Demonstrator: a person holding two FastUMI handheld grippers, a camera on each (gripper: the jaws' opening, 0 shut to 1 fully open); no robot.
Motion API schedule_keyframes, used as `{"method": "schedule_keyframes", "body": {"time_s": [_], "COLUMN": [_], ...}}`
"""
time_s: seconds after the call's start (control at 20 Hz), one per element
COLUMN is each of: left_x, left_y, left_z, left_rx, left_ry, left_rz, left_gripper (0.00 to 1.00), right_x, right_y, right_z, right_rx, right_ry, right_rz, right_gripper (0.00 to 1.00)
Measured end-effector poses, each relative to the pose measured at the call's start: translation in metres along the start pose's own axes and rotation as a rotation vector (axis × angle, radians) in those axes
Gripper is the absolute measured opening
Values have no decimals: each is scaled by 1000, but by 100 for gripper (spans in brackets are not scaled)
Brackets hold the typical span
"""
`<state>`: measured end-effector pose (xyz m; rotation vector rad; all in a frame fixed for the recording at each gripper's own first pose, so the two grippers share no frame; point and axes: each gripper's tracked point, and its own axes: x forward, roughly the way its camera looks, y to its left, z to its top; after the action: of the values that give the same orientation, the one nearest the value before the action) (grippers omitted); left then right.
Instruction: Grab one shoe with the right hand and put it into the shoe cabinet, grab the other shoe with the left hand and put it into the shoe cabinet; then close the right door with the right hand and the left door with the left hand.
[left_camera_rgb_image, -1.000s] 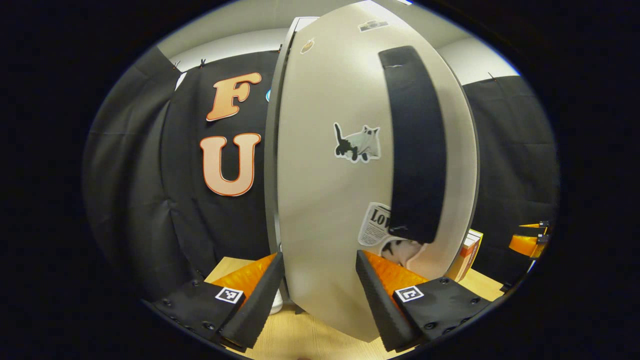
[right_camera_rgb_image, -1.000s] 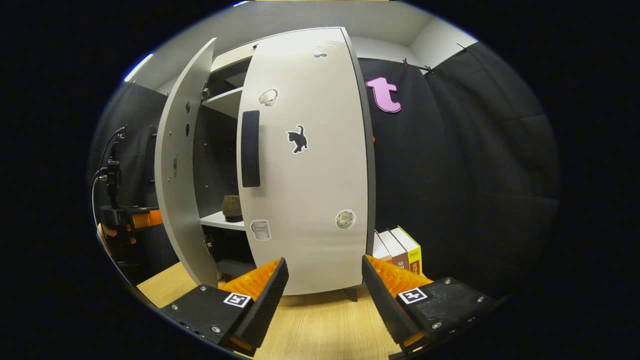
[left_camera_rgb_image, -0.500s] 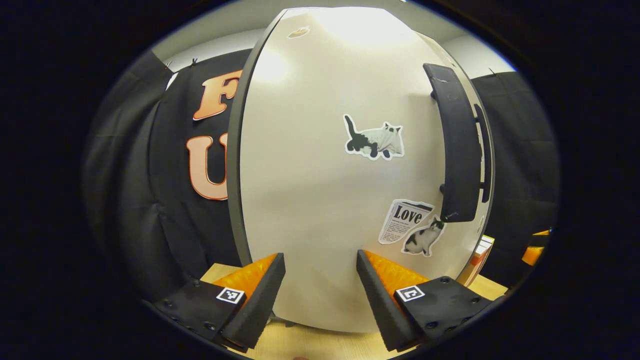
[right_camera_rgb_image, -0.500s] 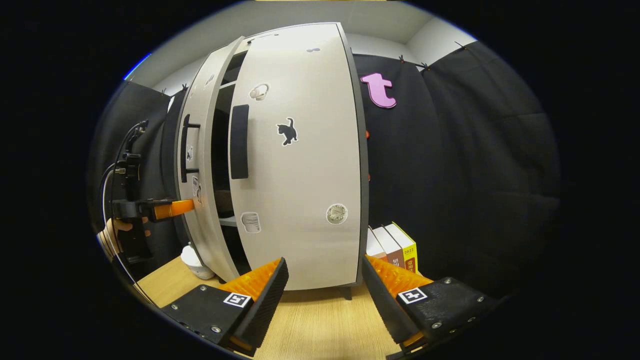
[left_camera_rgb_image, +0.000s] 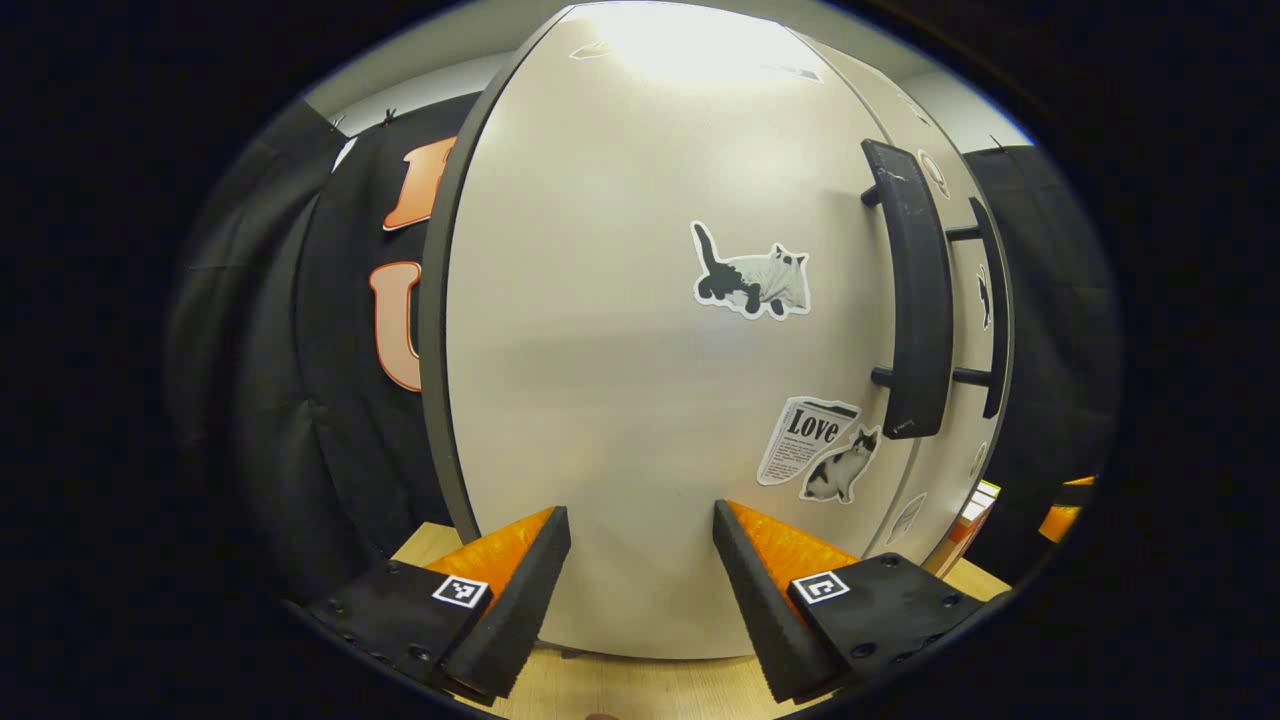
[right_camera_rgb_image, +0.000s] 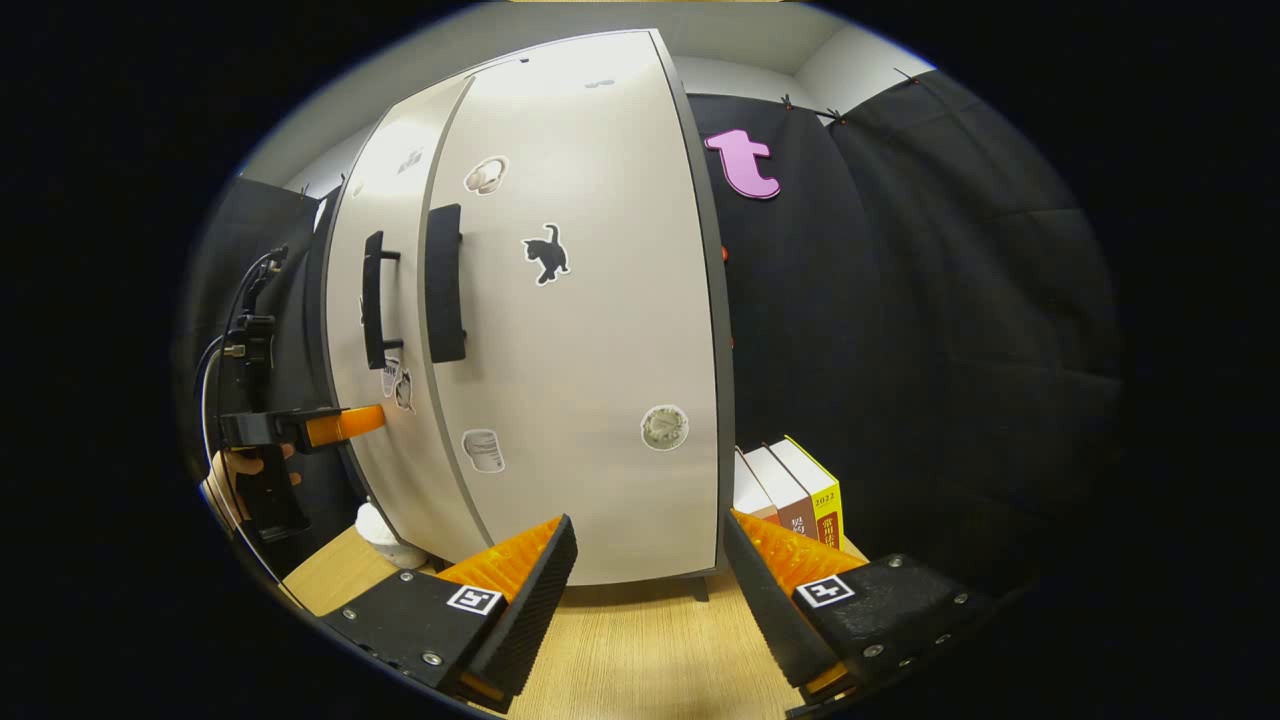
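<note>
The pale grey shoe cabinet stands with both doors flush. Its left door (left_camera_rgb_image: 620, 380), with cat stickers and a black bar handle (left_camera_rgb_image: 915, 300), rises right in front of my left gripper (left_camera_rgb_image: 640, 560), which is open with its fingertips at the panel. In the right gripper view the right door (right_camera_rgb_image: 590, 330) and left door (right_camera_rgb_image: 375, 370) meet at their handles. My right gripper (right_camera_rgb_image: 648, 570) is open and empty, a little back from the right door. The left gripper (right_camera_rgb_image: 320, 425), held by a hand, touches the left door. The shoes are hidden.
The cabinet stands on a light wooden table (right_camera_rgb_image: 630, 660). Three books (right_camera_rgb_image: 795, 495) lean against the cabinet's right side. A small white object (right_camera_rgb_image: 385, 530) sits on the table near the cabinet's left foot. Black cloth walls surround the booth.
The left door swung from wide open to flush with the cabinet, pushed by my left gripper. The shelves and the shoe inside went out of sight. My right gripper barely moved.
</note>
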<state>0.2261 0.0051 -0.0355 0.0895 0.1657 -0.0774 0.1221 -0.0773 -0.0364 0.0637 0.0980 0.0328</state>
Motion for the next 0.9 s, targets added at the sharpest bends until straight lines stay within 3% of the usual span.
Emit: {"method": "schedule_keyframes", "body": {"time_s": [0.4,0.65,0.75,0.85,0.9], "left_x": [-86,-162,-172,-216,-203], "left_y": [22,75,100,119,133], "left_z": [88,158,184,188,200], "left_rx": [-27,52,30,-10,-28], "left_ry": [-90,-220,-266,-289,-297], "left_rz": [4,119,153,184,203], "left_gripper": [95,94,94,94,95], "right_x": [-13,-44,-57,-68,-72], "right_y": [6,20,21,22,22], "right_z": [87,159,180,194,199], "right_rx": [-57,-94,-113,-118,-117], "right_ry": [-65,-179,-213,-230,-236], "right_rz": [-2,17,10,5,2], "right_gripper": [91,91,91,91,91]}}
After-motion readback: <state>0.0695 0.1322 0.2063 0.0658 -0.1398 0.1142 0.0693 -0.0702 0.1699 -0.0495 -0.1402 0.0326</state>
